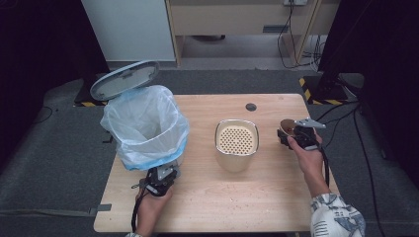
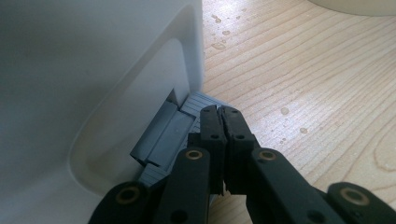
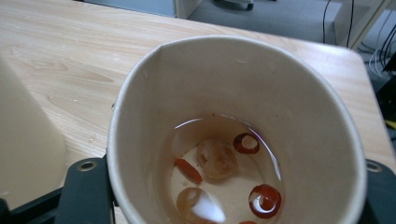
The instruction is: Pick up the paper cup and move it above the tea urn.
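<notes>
My left gripper (image 1: 160, 178) is shut, and its joined tips (image 2: 220, 112) rest on the grey pedal (image 2: 170, 135) at the foot of a white pedal bin (image 1: 146, 123). The bin holds a pale blue bag and its lid (image 1: 124, 79) stands open. My right gripper (image 1: 291, 132) is shut on a paper cup (image 1: 286, 126) at the table's right side, with a jaw on each side of it. The cup (image 3: 224, 84) holds a little clear liquid with red rings and pale slices (image 3: 217, 158).
A beige container with a perforated strainer top (image 1: 236, 143) stands mid-table between the bin and the cup. A black grommet (image 1: 251, 106) sits near the far edge. Water droplets (image 2: 284, 111) dot the wood by the bin. Cables trail off the table's right.
</notes>
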### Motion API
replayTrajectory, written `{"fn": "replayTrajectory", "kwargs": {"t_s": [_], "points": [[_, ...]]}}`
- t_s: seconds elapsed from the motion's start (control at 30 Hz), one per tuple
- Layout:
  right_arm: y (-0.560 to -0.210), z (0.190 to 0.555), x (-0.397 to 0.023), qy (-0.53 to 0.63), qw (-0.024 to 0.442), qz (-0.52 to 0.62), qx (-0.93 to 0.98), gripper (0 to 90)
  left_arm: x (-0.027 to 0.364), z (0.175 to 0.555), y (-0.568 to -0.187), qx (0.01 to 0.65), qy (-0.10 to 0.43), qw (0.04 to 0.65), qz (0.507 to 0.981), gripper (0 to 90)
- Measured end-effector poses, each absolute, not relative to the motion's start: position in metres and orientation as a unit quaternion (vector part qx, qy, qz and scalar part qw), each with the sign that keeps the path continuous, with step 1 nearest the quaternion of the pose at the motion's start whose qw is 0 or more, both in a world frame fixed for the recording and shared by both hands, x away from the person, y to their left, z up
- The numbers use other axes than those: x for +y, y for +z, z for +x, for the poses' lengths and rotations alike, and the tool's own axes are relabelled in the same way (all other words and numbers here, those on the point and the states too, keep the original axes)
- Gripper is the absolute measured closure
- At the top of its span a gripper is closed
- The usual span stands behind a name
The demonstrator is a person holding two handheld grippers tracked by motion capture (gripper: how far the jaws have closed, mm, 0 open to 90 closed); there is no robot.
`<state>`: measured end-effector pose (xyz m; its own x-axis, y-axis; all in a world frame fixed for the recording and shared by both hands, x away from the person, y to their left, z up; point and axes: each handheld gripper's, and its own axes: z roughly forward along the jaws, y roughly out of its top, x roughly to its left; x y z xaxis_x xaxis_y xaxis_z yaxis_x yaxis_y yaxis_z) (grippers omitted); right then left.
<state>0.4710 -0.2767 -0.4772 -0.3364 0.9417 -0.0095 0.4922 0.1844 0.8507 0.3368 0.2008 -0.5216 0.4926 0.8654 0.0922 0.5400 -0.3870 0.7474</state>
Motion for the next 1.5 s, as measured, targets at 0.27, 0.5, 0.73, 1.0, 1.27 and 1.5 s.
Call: {"fn": "replayTrajectory", "kwargs": {"t_s": [0.27,0.5,0.73,1.0,1.27,1.5], "points": [[-0.449,0.467,-0.274,0.395,0.294,0.467,0.734,33.4,0.2,0.337,-0.521,0.439,0.244,0.331,0.798,87.4],[-0.432,0.465,-0.272,0.394,0.3,0.445,0.746,34.7,0.2,0.337,-0.521,0.439,0.244,0.331,0.799,87.4],[-0.417,0.464,-0.271,0.396,0.304,0.43,0.752,34.9,0.2,0.337,-0.521,0.438,0.245,0.33,0.8,87.4],[-0.399,0.465,-0.266,0.396,0.307,0.412,0.761,35.0,0.2,0.337,-0.521,0.438,0.245,0.33,0.799,87.5],[-0.388,0.468,-0.265,0.396,0.313,0.402,0.764,35.2,0.199,0.337,-0.521,0.438,0.244,0.332,0.799,87.5],[-0.381,0.471,-0.265,0.397,0.315,0.395,0.767,35.3,0.197,0.337,-0.522,0.439,0.244,0.335,0.797,87.5]]}}
